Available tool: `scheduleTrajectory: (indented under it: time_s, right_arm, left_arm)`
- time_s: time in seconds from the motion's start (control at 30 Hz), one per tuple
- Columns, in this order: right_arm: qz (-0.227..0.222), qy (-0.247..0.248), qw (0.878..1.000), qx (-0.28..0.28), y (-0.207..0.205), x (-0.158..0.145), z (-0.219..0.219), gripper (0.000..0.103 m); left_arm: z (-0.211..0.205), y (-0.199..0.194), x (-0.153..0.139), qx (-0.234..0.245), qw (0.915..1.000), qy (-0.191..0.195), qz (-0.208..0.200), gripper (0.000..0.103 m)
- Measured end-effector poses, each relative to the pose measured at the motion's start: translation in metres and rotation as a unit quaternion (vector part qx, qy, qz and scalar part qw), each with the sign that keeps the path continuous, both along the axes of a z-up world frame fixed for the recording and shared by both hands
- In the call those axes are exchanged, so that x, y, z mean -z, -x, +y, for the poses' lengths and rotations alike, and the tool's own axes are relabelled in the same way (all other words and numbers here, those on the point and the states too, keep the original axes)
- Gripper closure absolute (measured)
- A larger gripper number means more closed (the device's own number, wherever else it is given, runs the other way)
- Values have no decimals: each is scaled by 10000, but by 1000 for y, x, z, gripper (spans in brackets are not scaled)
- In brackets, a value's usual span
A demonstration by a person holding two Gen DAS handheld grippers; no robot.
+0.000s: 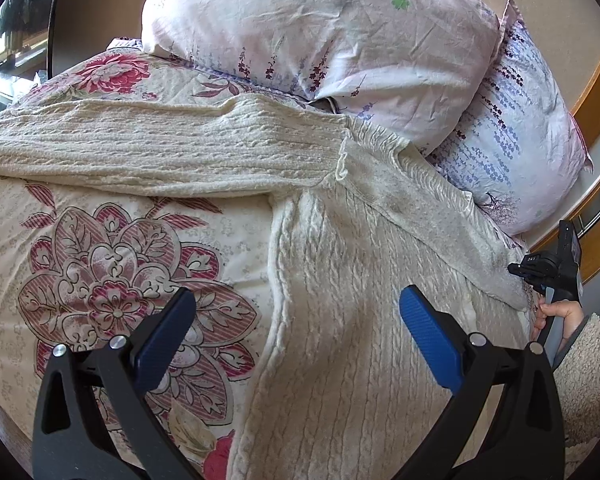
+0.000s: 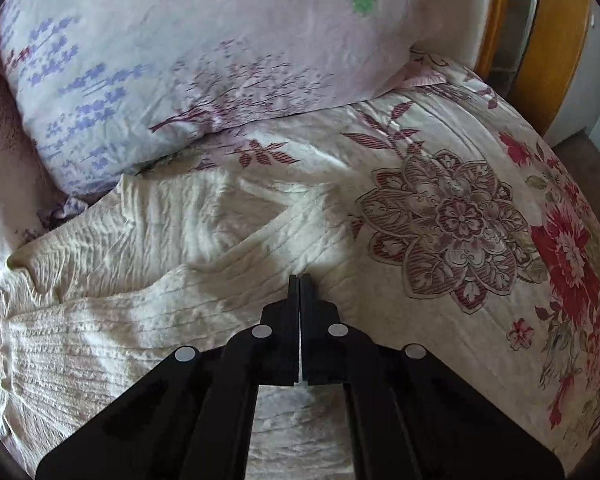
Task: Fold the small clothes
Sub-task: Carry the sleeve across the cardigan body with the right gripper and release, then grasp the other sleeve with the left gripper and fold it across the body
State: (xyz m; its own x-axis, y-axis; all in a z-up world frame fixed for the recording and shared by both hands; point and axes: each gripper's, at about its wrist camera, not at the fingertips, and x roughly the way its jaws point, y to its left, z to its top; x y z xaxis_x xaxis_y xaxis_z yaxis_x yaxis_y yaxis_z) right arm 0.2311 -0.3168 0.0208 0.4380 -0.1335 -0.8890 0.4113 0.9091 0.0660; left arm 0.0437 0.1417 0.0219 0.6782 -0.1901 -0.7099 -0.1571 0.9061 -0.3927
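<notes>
A cream cable-knit sweater (image 1: 340, 272) lies spread on a flower-patterned bedspread (image 1: 112, 280). One sleeve (image 1: 160, 148) stretches to the left across the bed. My left gripper (image 1: 296, 320) is open, its blue pads hovering over the sweater's body. In the right wrist view the sweater (image 2: 160, 280) lies rumpled below a pillow. My right gripper (image 2: 300, 280) is shut, its tips pressed together at the sweater's edge; whether cloth is pinched between them I cannot tell. The right gripper also shows at the right edge of the left wrist view (image 1: 548, 272), held by a hand.
Two pale flowered pillows (image 1: 320, 28) (image 1: 512, 140) are stacked at the head of the bed, touching the sweater's top. A wooden bed frame (image 1: 596, 80) curves at the right. The bedspread (image 2: 480, 220) extends to the right of the sweater.
</notes>
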Motion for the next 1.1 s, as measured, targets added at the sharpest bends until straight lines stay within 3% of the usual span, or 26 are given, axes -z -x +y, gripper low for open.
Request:
scheduleTrajectory:
  time_s: [0.1,0.2,0.27,0.3,0.37,0.4,0.43,0.53,0.6,0.67,0.7,0.73,0.77,0.8,0.87,0.93,1.1]
  right_arm:
    - [-55,-169,9994,289,2,-4,-20,103]
    - [-485,-326,9983,63,10,-23,-12,96]
    - [-555,-255,9981,66,11,-28,-10,57]
    - [-500,-282,9983,126,8,-26,-11,52]
    - [-306,-455,9983,173,2,-17,-14,57]
    - [-249,-559,9980,134,0,-11,-13,69]
    - [-179,-580,9981,55,-2,-7,-12,95]
    - [-197,-296,9990,276,3,-6,-14,96]
    - [-152,-384,9968,691,5,-2,-29,96]
    - [-169,-476,9960,737,5,-2,-32,94]
    - [-191,-385,9969,654,6,-6,-27,89]
    - [-207,-260,9979,557,6,-11,-20,75]
    - [-286,-124,9985,439,8,-19,-10,53]
    - [-454,-1,9984,327,13,-27,2,42]
    - [-960,82,9953,-134,22,-44,33,40]
    - [-1169,-102,9889,-912,26,-50,72,41]
    - [-1000,-610,9577,-2629,22,-38,177,48]
  left_arm:
    - [1,1,0,-23,10000,-17,17,2]
    - [2,1,0,-63,10000,-25,32,2]
    - [3,-1,2,-71,10000,5,60,2]
    - [2,-1,2,-61,10000,26,73,2]
    - [0,-3,3,-21,10000,25,92,2]
    - [0,-3,2,-3,10000,19,89,2]
    - [-1,-3,2,8,10000,16,85,2]
    - [2,-1,2,-29,9999,7,103,2]
    - [6,1,2,-112,9999,-15,117,2]
    - [13,3,2,-226,9996,-41,154,2]
    - [17,4,1,-296,9994,-65,169,2]
    - [22,4,1,-376,9991,-89,181,2]
    - [27,4,0,-456,9987,-108,192,2]
    - [32,4,-2,-532,9983,-117,198,2]
    - [43,4,-4,-684,9974,-115,200,2]
    - [51,2,-6,-798,9965,-115,200,2]
    - [68,-2,-9,-1005,9946,11,246,2]
